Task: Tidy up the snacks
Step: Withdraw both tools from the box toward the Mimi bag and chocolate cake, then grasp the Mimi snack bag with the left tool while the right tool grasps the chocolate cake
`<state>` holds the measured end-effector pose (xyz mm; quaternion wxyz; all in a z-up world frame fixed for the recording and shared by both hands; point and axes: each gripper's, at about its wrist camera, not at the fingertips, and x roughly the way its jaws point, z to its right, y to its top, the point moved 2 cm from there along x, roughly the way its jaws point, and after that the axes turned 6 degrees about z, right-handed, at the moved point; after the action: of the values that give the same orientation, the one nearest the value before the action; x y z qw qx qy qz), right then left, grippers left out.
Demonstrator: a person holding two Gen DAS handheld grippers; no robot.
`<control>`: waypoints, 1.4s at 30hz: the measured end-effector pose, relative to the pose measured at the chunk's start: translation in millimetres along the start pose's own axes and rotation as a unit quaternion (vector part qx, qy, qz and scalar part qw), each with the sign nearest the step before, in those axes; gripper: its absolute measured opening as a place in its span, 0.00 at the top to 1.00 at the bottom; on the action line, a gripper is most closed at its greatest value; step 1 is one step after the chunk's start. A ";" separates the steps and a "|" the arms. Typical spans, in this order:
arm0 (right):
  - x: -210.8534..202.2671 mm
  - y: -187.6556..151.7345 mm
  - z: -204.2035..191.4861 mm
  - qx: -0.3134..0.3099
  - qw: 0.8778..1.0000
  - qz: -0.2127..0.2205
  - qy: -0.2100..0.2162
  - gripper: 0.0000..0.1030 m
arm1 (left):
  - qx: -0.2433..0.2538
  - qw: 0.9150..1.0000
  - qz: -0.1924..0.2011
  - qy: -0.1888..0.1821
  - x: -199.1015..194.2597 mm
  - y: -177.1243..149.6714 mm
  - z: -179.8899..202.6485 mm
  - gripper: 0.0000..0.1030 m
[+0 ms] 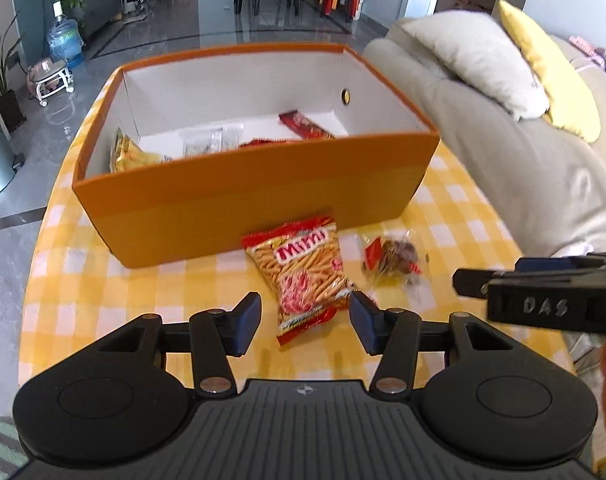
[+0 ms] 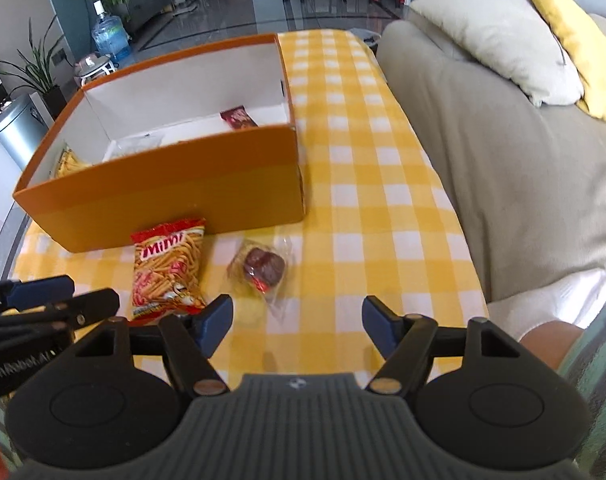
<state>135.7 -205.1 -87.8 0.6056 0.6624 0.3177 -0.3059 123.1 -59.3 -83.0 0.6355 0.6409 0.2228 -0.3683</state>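
Left gripper (image 1: 305, 322) is about half open and holds nothing; the near end of the stick-snack bag (image 1: 303, 276) lies on the cloth between and just beyond its pads, with no contact visible. Right gripper (image 2: 297, 326) is likewise partly open and empty, and points at bare cloth near the clear-wrapped chocolate cake (image 2: 263, 270).

Step in hand, judged: approach to pick up the two loose snacks; several packets already lie in the orange box (image 1: 243, 200).

Stick-snack bag: flat on the yellow checked tablecloth (image 1: 455, 208), printed side up. Its long axis runs near to far, leaning left at the far end, which touches or nearly touches the near wall of the box. The cake lies just right of the bag, apart from it.

Next move calls for:
- lowering the left pads astride the near end of the bag;
- closing across its width;
- lifting clear of the box wall before carrying it over.
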 end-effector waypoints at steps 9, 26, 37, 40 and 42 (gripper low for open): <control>17.5 -1.5 -0.8 0.017 0.999 -0.015 0.032 0.48 | -0.033 0.999 -0.012 -0.011 13.2 -2.8 -7.0 0.39; 69.9 11.2 -9.4 0.043 0.997 -0.039 0.055 0.50 | -0.156 0.985 -0.069 -0.027 59.1 15.0 -29.7 0.22; 95.8 4.5 -8.2 0.065 0.993 -0.080 0.057 0.77 | -0.190 0.976 -0.110 -0.015 81.4 20.1 -26.2 0.18; 94.2 4.2 -9.1 0.050 0.995 -0.080 0.041 0.84 | -0.162 0.980 -0.119 0.004 84.8 20.2 -16.4 0.18; 93.3 4.7 -6.4 0.048 0.995 -0.082 0.035 0.86 | -0.152 0.980 -0.126 0.011 89.5 19.3 -11.5 0.18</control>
<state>196.6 -194.3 -158.1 0.5344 0.6731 0.3764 -0.3460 196.1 -66.2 -139.0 0.6716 0.5075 0.3619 -0.4005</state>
